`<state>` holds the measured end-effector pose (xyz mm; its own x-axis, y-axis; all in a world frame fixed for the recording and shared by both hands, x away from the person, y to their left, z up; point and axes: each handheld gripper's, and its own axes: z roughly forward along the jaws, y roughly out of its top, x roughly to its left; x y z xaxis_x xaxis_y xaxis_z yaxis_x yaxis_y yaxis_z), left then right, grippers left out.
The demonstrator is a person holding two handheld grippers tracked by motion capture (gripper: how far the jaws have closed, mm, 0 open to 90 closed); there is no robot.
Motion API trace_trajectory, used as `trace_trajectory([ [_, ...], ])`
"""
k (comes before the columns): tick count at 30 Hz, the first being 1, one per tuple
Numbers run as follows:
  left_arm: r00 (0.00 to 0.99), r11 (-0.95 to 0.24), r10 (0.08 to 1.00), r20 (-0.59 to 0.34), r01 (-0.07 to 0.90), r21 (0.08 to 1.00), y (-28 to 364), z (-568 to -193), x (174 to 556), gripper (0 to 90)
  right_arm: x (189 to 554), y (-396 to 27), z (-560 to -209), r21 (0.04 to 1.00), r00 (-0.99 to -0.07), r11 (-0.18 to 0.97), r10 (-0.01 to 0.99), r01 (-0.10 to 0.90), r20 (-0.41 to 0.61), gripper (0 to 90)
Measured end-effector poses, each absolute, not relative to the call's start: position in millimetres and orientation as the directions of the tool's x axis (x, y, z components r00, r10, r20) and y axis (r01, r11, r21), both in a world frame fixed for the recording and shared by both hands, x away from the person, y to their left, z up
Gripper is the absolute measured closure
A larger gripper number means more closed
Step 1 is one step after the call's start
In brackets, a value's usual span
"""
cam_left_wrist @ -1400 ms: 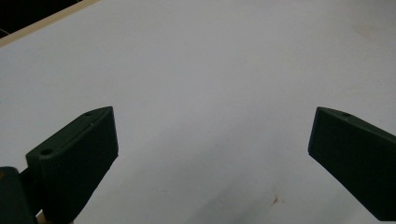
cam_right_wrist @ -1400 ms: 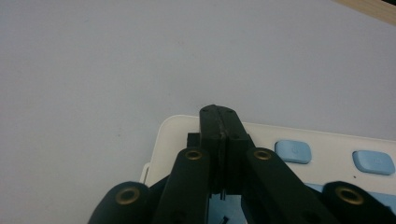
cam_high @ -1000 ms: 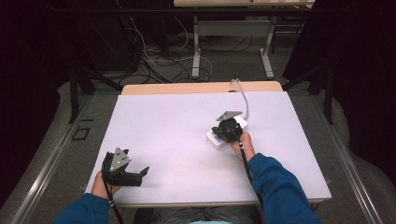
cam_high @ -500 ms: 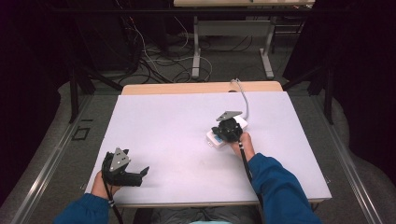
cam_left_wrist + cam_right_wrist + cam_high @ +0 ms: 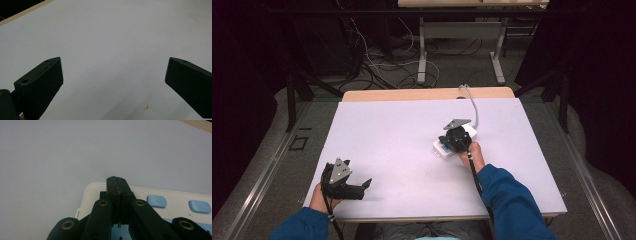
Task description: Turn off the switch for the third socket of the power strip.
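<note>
Broadly, the white bench (image 5: 402, 135) is bare except for a white power strip (image 5: 442, 148) with blue switches at about three o'clock of centre. The right gripper (image 5: 117, 185), fingers pressed together with nothing visibly between them, sits over it, probably pressing a switch. The left gripper (image 5: 112, 75) idles at seven o'clock, fingers wide, empty. Next likely calls for a steady downward push.

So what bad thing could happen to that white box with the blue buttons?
The right gripper, jaws closed, sits right over the white box beside its blue buttons; it might press one by mistake or shove the box sideways. The box's cable runs off the table's far edge and could tug it.
</note>
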<state>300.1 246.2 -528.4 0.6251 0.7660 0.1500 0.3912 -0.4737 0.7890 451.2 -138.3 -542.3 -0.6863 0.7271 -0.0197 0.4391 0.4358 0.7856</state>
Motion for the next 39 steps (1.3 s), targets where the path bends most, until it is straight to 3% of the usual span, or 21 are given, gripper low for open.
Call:
trace_trajectory([
  [6, 0.630, -0.472, 0.762, 0.151, 0.380, 0.796, 246, -527, 300, 1.4, 452, -140, -543, 0.785, -0.688, 0.420, 0.726, 0.455, 0.011, 90.0],
  [32, 0.637, -0.466, 0.759, 0.134, 0.388, 0.796, 245, -529, 302, 1.3, 446, -138, -527, 0.816, -0.668, 0.413, 0.743, 0.405, -0.045, 90.0],
  [39, 0.635, -0.461, 0.761, 0.132, 0.388, 0.798, 244, -529, 303, 1.3, 444, -142, -520, 0.817, -0.673, 0.405, 0.739, 0.410, -0.029, 77.6],
])
